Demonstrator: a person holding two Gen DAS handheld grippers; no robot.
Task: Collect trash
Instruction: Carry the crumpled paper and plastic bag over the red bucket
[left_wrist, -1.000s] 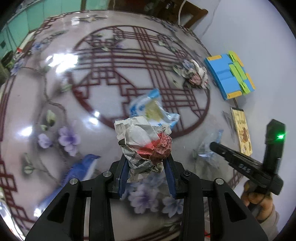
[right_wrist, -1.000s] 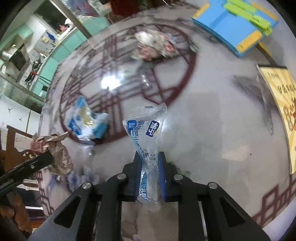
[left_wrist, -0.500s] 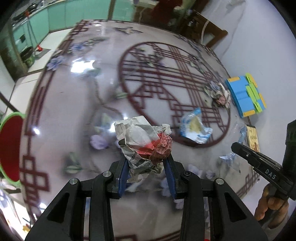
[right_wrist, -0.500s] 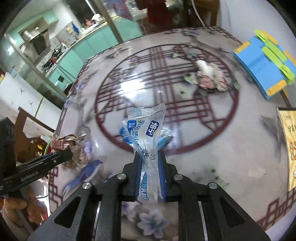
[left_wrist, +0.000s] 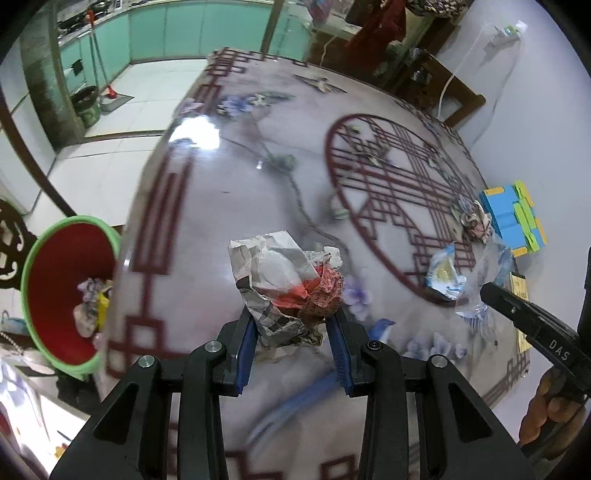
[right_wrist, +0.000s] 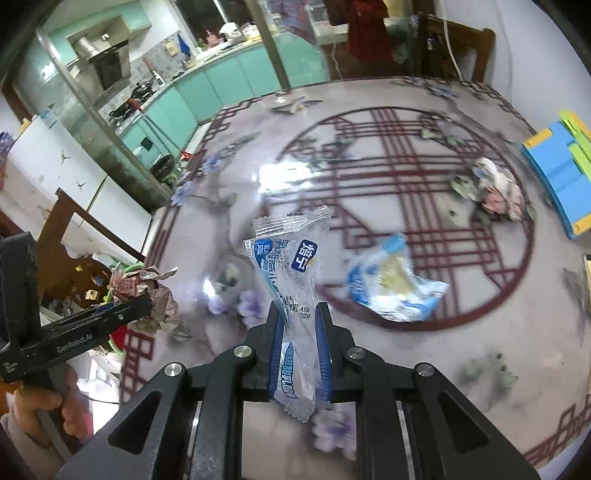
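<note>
My left gripper (left_wrist: 293, 321) is shut on a crumpled newspaper ball (left_wrist: 284, 284) and holds it above the table's left part. It also shows in the right wrist view (right_wrist: 147, 295). My right gripper (right_wrist: 297, 317) is shut on a clear plastic wrapper with blue print (right_wrist: 291, 273); the wrapper shows in the left wrist view (left_wrist: 484, 280). A red bin with a green rim (left_wrist: 59, 291) stands beside the table's left edge, with trash inside. A blue-and-white snack bag (right_wrist: 391, 288) and a second paper ball (right_wrist: 495, 192) lie on the table.
The round table (left_wrist: 258, 206) has a dark red lattice pattern and flowers. A blue and green folder stack (left_wrist: 513, 218) lies at its right edge. A yellow printed card (left_wrist: 521, 295) lies near it. Wooden chairs stand behind and left.
Both grippers have swung left with their loads. The red bin has come fully into the left wrist view. The trash left on the table has shifted right in both views.
</note>
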